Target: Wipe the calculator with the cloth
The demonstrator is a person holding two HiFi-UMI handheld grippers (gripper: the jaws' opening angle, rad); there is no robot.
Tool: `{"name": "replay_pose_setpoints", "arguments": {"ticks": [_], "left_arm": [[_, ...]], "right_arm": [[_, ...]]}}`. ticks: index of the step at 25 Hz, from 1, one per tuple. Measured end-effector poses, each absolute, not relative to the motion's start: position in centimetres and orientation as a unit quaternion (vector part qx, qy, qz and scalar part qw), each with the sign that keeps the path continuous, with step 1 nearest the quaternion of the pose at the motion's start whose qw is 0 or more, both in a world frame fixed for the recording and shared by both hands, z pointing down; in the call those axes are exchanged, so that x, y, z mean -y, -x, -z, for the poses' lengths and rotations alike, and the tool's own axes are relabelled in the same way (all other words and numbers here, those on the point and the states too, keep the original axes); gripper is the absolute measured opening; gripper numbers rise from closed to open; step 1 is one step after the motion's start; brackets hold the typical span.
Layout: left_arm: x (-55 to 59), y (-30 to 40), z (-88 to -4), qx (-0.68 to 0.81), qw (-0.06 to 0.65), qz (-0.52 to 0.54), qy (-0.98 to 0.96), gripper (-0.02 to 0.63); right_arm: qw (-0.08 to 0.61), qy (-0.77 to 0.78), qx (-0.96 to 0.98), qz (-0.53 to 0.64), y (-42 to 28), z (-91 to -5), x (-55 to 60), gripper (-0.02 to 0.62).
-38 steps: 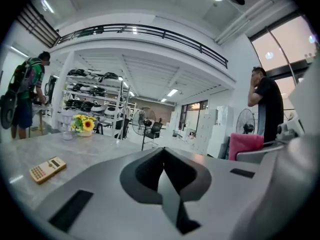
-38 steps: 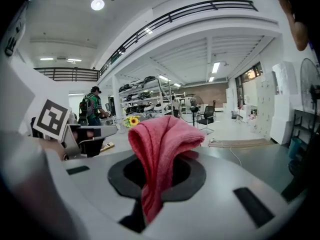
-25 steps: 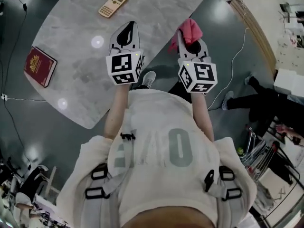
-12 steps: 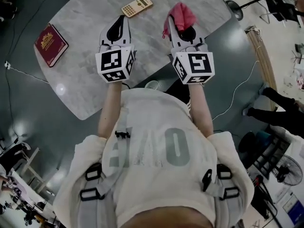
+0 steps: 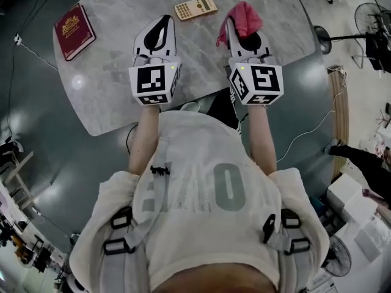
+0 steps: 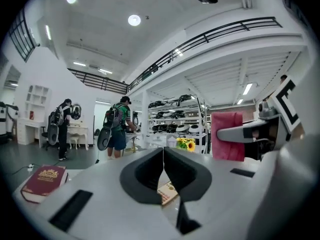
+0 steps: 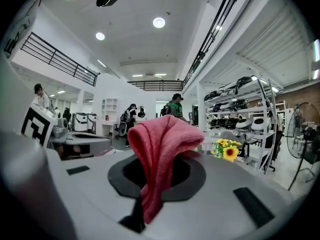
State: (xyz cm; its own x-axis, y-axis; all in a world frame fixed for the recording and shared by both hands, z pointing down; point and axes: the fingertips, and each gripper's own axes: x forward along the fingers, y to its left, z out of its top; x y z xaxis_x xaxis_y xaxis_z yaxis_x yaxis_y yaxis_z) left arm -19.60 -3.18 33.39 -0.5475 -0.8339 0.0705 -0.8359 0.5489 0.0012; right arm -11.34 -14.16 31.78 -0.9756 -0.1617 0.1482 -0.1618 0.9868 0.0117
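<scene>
A tan calculator point(image 5: 195, 8) lies flat on the grey marble table point(image 5: 110, 72), near the far edge. In the left gripper view the calculator point(image 6: 168, 192) shows just below the closed jaws. My left gripper point(image 5: 164, 24) is shut and empty, held above the table just left of and nearer than the calculator. My right gripper point(image 5: 237, 23) is shut on a pink cloth point(image 5: 244, 17), which bunches over the jaws and hangs down a little to the right of the calculator. In the right gripper view the cloth point(image 7: 160, 154) drapes over the jaws and hides the tips.
A dark red book point(image 5: 74, 30) with gold print lies at the table's left end. A cable point(image 5: 308, 130) runs across the dark floor on the right. Behind the table are shelves with equipment point(image 6: 172, 126), a sunflower bunch point(image 7: 224, 151) and people standing.
Both grippers swung sideways over the table together and now point straighter at its far edge. The calculator and book sit further right in the head view. Neither grip has changed.
</scene>
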Motion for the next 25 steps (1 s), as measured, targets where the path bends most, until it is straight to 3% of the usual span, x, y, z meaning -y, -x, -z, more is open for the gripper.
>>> {"name": "replay_pose_setpoints", "arguments": {"ticks": [13,22,25], "left_arm": [[5.7,24.1,-33.6,0.945,0.043,0.013,-0.325,0.02],[8.5,23.2,-33.3,0.967,0.048,0.006,-0.251,0.02],[10.3,22.5,-33.5,0.97,0.057,-0.04,-0.234,0.02]], "right_arm": [[0.116,0.083,0.99,0.019,19.4,-33.4,19.8,0.052],[0.103,0.166,0.981,-0.007,20.6,-33.6,24.4,0.052],[0.114,0.165,0.98,-0.008,20.2,-34.3,26.5,0.052]]}}
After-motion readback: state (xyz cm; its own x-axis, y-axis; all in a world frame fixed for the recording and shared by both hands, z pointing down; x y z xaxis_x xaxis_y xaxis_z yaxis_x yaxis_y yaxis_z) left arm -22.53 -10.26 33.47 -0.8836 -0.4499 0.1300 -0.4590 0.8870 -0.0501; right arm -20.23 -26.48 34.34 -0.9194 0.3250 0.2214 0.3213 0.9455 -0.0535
